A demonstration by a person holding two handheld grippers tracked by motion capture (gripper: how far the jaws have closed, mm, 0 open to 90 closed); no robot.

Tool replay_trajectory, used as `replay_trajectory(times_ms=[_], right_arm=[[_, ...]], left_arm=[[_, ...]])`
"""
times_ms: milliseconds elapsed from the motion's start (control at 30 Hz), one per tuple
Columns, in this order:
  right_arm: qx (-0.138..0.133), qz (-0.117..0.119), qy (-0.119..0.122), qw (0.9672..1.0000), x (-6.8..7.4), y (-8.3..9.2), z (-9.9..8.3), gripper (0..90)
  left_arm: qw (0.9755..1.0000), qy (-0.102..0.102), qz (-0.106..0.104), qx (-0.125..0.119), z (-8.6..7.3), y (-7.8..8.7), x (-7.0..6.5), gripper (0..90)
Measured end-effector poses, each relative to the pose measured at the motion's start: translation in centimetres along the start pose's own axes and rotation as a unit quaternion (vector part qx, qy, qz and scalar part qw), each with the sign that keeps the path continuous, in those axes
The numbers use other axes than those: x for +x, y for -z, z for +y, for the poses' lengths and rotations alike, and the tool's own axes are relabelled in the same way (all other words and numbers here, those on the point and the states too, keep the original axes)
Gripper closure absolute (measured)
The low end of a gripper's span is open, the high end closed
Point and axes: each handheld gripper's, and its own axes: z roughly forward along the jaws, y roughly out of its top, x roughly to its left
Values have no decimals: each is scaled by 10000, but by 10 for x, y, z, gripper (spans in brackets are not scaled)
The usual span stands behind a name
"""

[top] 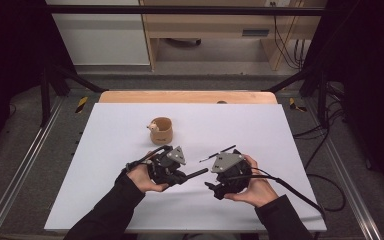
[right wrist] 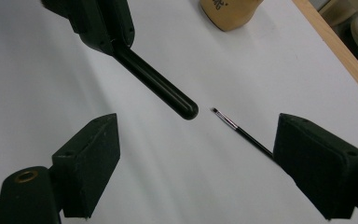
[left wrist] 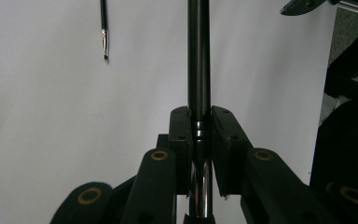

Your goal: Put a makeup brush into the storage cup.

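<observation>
My left gripper is shut on a black cylindrical tube, whose rounded free end points toward the right hand. A thin black paintbrush with a metal ferrule lies flat on the white sheet between the hands, and its tip is in the left gripper view. My right gripper stands open with wide jaws just above the sheet. The tube's end and the brush's tip lie ahead of its jaws, and nothing touches its pads.
A tan cup with a small pale figure on its rim stands behind the left hand. The white sheet covers a wooden table whose edge shows at the far side. Black frame bars stand around the table.
</observation>
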Motion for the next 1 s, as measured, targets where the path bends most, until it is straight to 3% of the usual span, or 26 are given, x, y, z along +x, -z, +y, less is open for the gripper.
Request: replay_trajectory(times_ms=[433,1000], right_arm=[[87,64,251,9996,3,-2,5,187],[190,159,836,9962,8,-7,5,265]], left_arm=[[10000,8,-87,32,0,-1,1,784],[9998,68,-201,36,3,-3,0,784]])
